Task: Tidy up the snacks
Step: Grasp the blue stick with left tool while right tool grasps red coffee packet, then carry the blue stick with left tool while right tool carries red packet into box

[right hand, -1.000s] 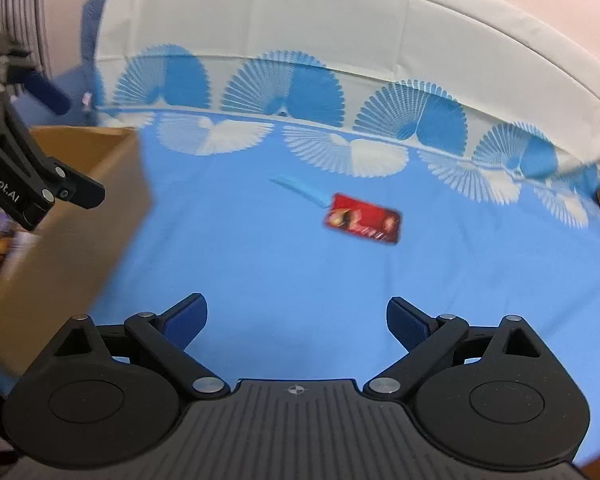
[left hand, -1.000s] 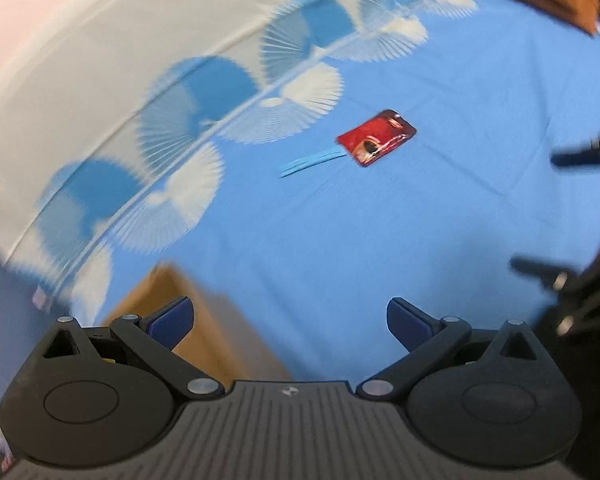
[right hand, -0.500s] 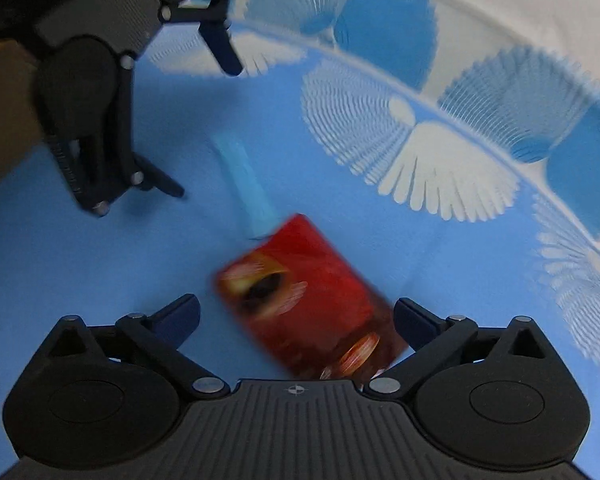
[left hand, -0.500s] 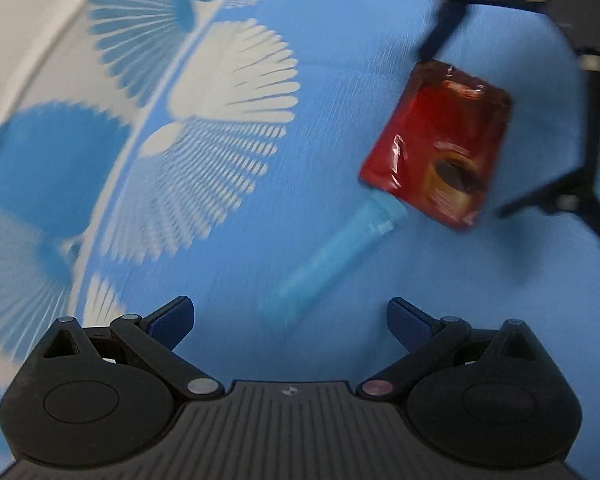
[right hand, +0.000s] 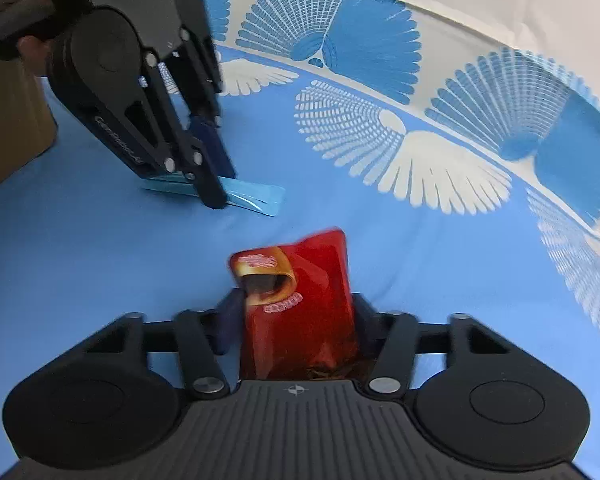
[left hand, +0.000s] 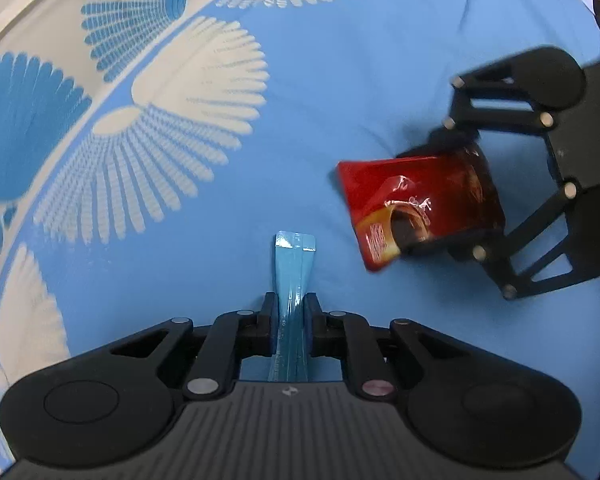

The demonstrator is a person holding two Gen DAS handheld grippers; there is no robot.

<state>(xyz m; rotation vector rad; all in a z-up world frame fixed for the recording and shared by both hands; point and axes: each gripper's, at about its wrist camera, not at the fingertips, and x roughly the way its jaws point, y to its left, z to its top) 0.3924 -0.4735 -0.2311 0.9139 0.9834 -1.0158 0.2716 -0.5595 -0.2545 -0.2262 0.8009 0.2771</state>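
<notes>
Both claws are gripping snacks on the surface. Left claw [left hand: 291, 312] is clenched tight, its jaws having just been closing, and is pinching the narrow light-blue stick packet [left hand: 294, 272] edge-on between its pads; the packet's far end is sticking out forward over the blue cloth [left hand: 340, 80]. Right claw [right hand: 296, 320], jaws also just closing and standing partly apart, is pressing on the two sides of the red snack pouch [right hand: 304, 304], which is tilting up off the cloth. From the right wrist view the left claw is pointing steeply down, a hand [right hand: 28, 48] partly showing behind it, near a cardboard box [right hand: 8, 120]. Two claws and two snacks are showing, one red, one blue, lying near each other.
</notes>
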